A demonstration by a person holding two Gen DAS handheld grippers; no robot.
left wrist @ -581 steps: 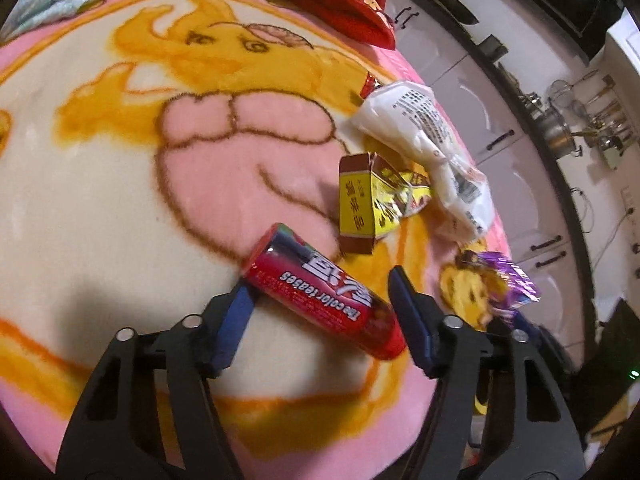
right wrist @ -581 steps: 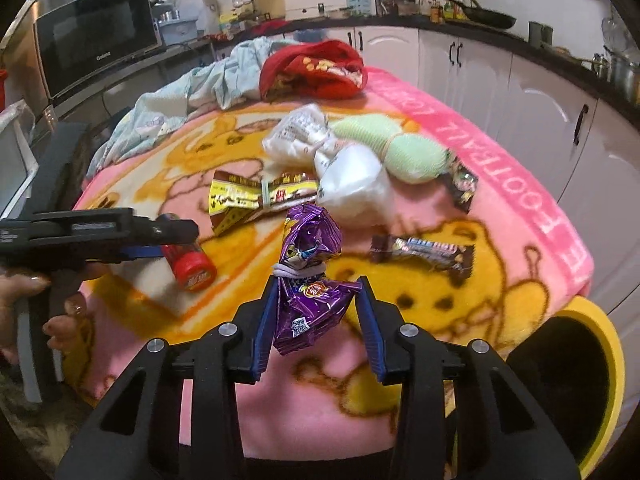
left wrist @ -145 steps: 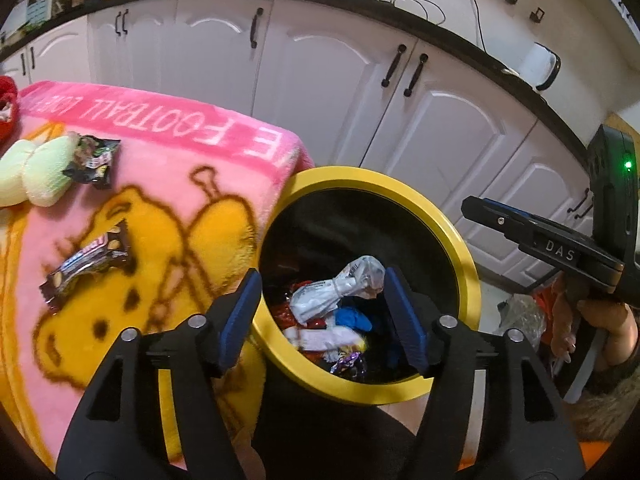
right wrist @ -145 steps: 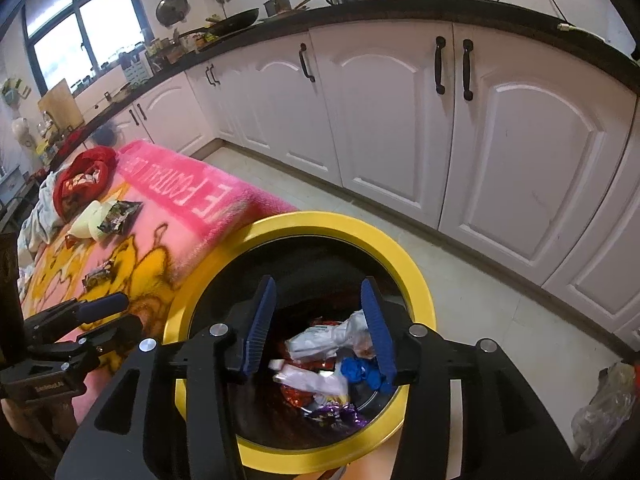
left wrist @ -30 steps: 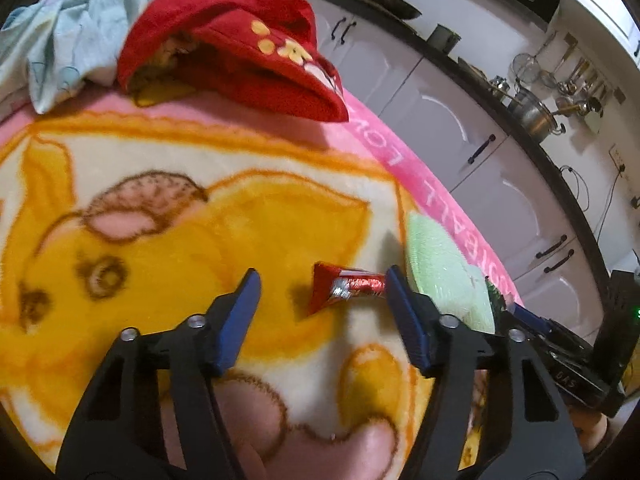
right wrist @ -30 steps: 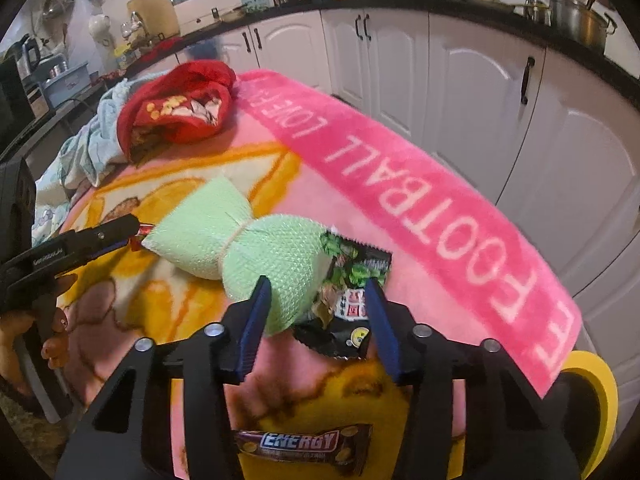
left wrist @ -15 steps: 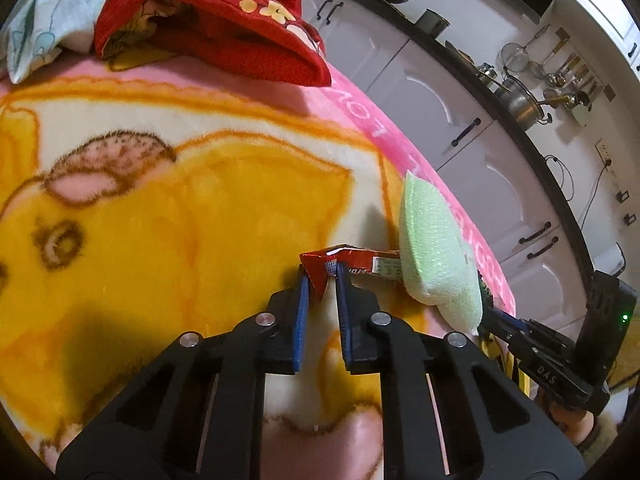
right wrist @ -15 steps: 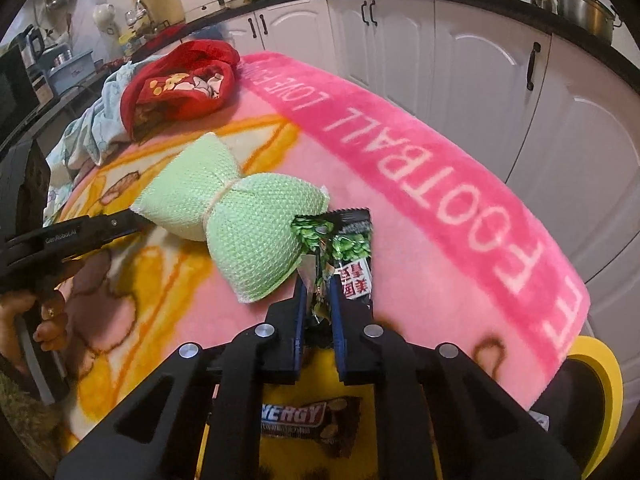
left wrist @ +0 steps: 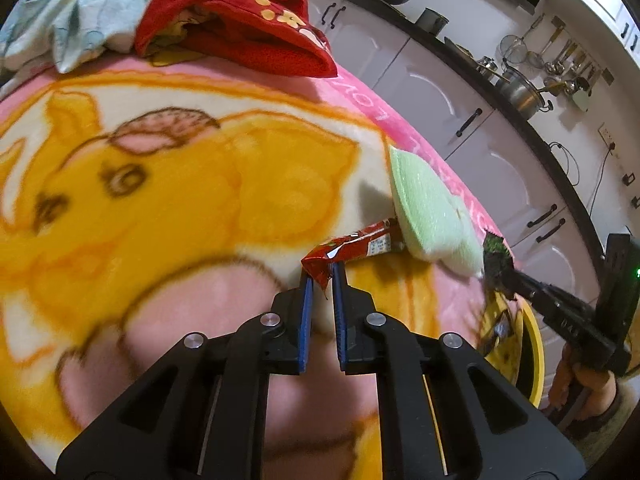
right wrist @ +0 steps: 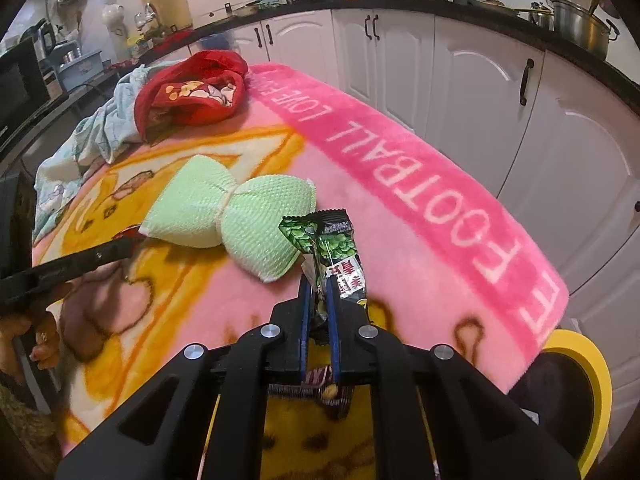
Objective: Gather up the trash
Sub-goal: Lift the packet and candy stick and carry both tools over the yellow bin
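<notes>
The left gripper [left wrist: 322,280] pinches the near corner of a red snack wrapper [left wrist: 352,246], its long axis running away to the right, far end against a green mesh sponge [left wrist: 432,216]. The right gripper [right wrist: 318,288] clamps a green-and-black snack packet [right wrist: 332,248], standing upright beside the sponge, above the pink blanket [right wrist: 400,200].
</notes>
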